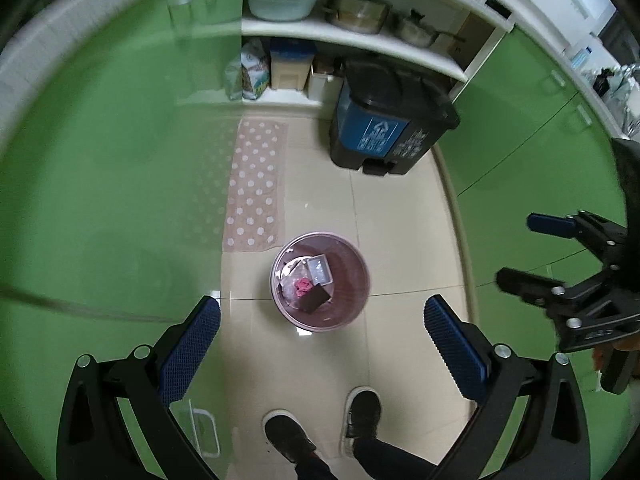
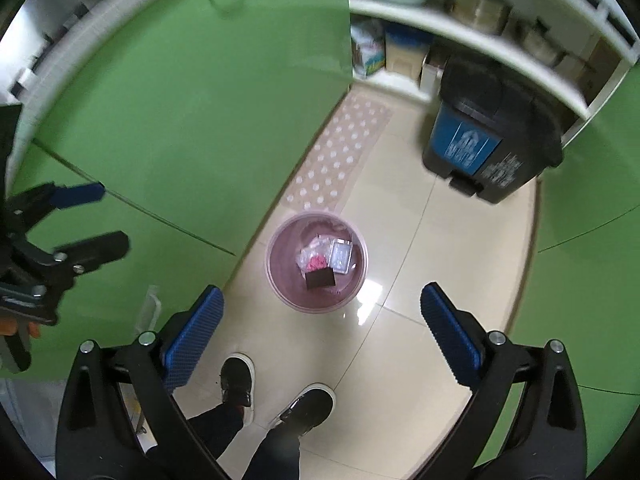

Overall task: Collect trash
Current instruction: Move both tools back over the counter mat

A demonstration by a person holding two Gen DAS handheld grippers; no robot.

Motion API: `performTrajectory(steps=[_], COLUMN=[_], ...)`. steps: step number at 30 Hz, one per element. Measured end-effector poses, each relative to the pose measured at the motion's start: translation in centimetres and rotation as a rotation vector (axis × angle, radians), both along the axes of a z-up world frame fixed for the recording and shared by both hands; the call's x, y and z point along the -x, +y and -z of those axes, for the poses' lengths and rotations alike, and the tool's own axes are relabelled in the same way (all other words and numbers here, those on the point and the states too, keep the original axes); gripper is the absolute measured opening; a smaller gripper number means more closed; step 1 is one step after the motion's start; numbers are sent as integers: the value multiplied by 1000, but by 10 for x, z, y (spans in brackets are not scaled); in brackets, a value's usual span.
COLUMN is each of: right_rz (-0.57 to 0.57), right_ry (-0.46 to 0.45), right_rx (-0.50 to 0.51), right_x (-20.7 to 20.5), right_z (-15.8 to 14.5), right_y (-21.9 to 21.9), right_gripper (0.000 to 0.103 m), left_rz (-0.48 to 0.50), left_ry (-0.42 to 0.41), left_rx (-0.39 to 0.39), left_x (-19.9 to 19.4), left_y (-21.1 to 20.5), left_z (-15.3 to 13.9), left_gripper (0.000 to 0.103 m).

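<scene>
Both grippers, left gripper [image 1: 322,332] and right gripper [image 2: 322,324], held spread apart, gripping nothing.
Below sits a pink wastebasket [image 1: 356,280] containing wrappers, near black shoes [image 1: 362,410].

I stand in a home kitchen. Glossy green cabinet doors [image 1: 120,168] run along both sides of the tiled floor [image 1: 400,248]. Past the pedal bin [image 1: 384,120], open white shelves [image 1: 344,36] hold metal pots [image 1: 360,12] and a plastic basin [image 1: 284,0]; a dotted mat [image 1: 256,184] lies left of the bin.
</scene>
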State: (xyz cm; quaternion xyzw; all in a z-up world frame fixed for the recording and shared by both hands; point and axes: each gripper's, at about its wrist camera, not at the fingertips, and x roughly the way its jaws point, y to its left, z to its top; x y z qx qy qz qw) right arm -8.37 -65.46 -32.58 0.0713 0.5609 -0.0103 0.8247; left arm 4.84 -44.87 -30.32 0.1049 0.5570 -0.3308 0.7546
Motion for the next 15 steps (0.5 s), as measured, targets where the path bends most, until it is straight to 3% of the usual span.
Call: performTrajectory(steps=[6, 11, 15], right_rz=[-26, -106, -207], right_ry=[-83, -164, -222], right_rx=[-2, -10, -17], right_x=[27, 35, 33], right_z=[-113, -195, -240], right_y=[12, 47, 87], right_gripper=[99, 99, 100], left_rz=[-48, -169, -300], left_ry=[-71, -141, -221], left_rx=[18, 45, 55], left_x=[25, 39, 48], left_y=[29, 79, 140], left_z=[-94, -172, -223], left_gripper=[98, 98, 98])
